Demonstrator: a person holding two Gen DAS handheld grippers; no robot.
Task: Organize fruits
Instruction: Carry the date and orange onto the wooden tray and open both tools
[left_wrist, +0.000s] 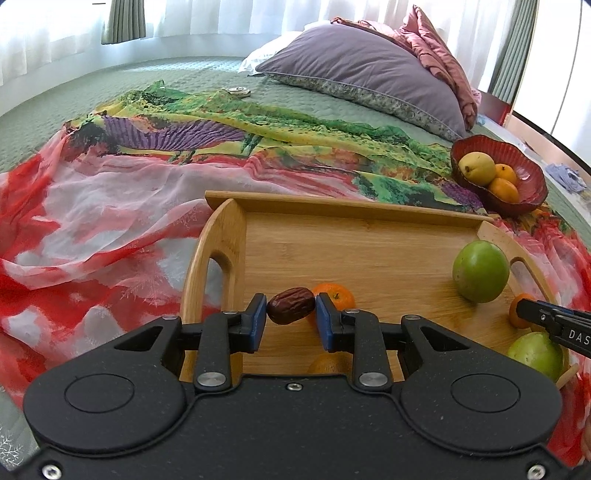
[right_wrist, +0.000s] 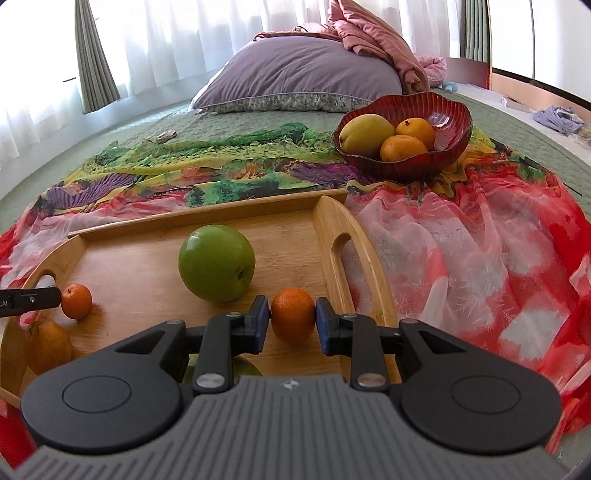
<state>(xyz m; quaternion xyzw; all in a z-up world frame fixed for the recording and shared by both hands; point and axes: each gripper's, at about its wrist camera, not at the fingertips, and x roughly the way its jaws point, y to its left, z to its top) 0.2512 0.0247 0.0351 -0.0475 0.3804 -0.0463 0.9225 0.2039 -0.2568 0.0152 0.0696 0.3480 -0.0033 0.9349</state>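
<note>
My left gripper (left_wrist: 290, 312) is shut on a brown date (left_wrist: 290, 311), held just above the wooden tray (left_wrist: 332, 236). My right gripper (right_wrist: 292, 319) is shut on a small orange (right_wrist: 293, 314) at the tray's right end, and shows at the left wrist view's right edge (left_wrist: 524, 308). On the tray lie a green apple (right_wrist: 217, 263), a small mandarin (right_wrist: 76, 301), another orange fruit (right_wrist: 48, 345) and a green fruit (left_wrist: 537, 354). A red glass bowl (right_wrist: 458, 110) beyond the tray holds a yellow pear (right_wrist: 365, 134) and two oranges (right_wrist: 402, 147).
The tray and bowl rest on a colourful scarf (right_wrist: 461, 240) spread over a green bedspread (left_wrist: 110, 85). A purple pillow (left_wrist: 362, 70) and pink bedding (right_wrist: 373, 33) lie at the bed's head. A small metal object (left_wrist: 238, 91) lies on the bed.
</note>
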